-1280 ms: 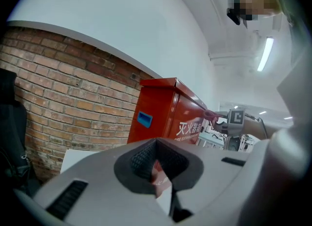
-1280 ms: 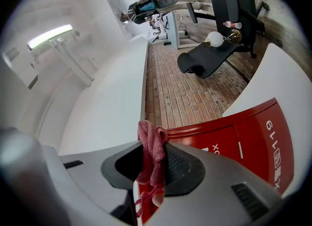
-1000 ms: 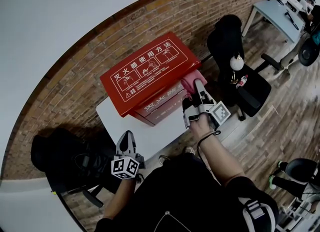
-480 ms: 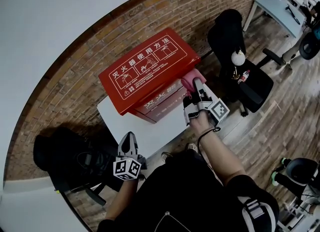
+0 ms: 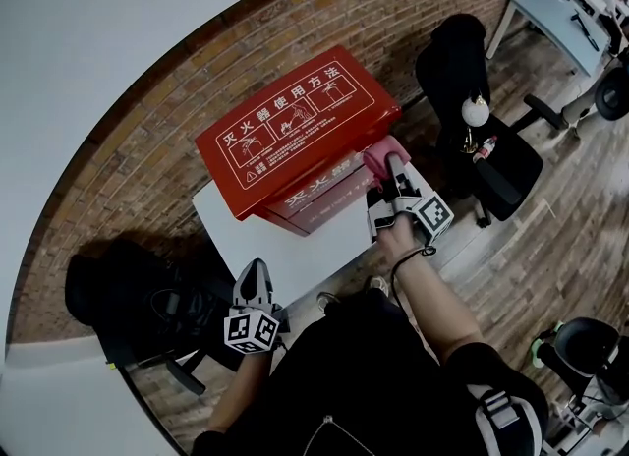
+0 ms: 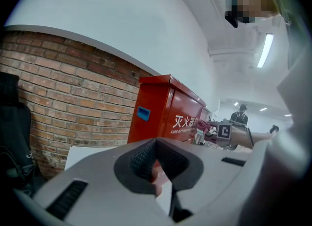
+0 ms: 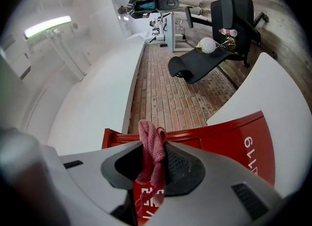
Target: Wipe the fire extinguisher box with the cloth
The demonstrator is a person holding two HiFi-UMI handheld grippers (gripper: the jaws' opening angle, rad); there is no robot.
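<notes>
A red fire extinguisher box point(image 5: 295, 140) with white Chinese print stands on a white table point(image 5: 285, 257) against the brick wall. My right gripper point(image 5: 390, 171) is shut on a pink cloth point(image 5: 380, 158), which it holds against the box's front right corner. In the right gripper view the pink cloth point(image 7: 152, 152) hangs pinched between the jaws, with the red box point(image 7: 229, 144) just beyond. My left gripper point(image 5: 253, 287) hangs low at the table's near edge, away from the box, jaws together and empty. The left gripper view shows the box point(image 6: 168, 113) from the side.
A black office chair point(image 5: 472, 120) holding a white ball and small items stands right of the table. A dark chair or bag point(image 5: 118, 297) sits on the left. A pale desk point(image 5: 565, 22) is at the far right. A brick wall point(image 5: 147, 159) lies behind the box.
The right gripper with the cloth has shifted slightly along the box's front right corner. The left gripper has stayed where it was.
</notes>
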